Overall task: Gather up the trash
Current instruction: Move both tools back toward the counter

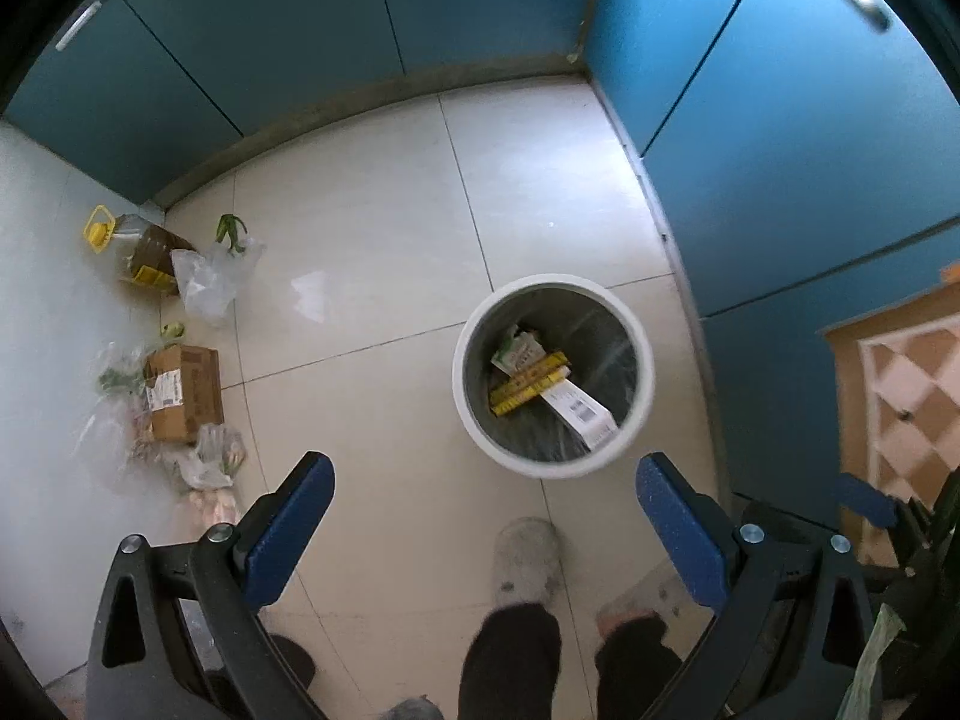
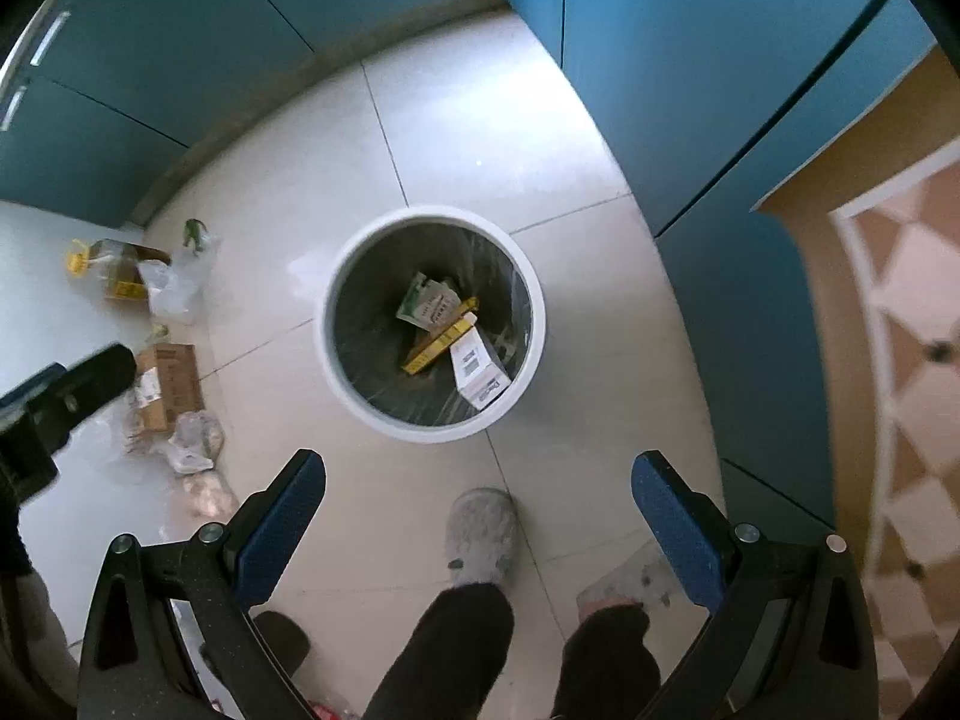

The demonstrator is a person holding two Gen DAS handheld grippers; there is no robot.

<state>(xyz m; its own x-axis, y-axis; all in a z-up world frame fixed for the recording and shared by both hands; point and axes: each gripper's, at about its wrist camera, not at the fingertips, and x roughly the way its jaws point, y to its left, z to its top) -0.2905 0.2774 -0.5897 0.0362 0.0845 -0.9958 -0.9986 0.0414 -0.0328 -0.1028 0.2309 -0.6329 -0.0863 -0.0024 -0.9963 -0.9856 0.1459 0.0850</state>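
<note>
both your left gripper (image 1: 483,516) and your right gripper (image 2: 477,507) point down at the floor with jaws spread wide and nothing between them. the white trash bin (image 1: 642,354), lined with a clear bag, stands on the tile ahead of your slippered foot (image 1: 527,558) and holds a yellow box (image 1: 528,384), a green-and-white packet (image 1: 516,354) and a white labelled carton (image 1: 585,417). far left, against the wall, lie a cardboard box (image 1: 183,390), an oil bottle (image 1: 147,255) and plastic bags (image 1: 210,282).
</note>
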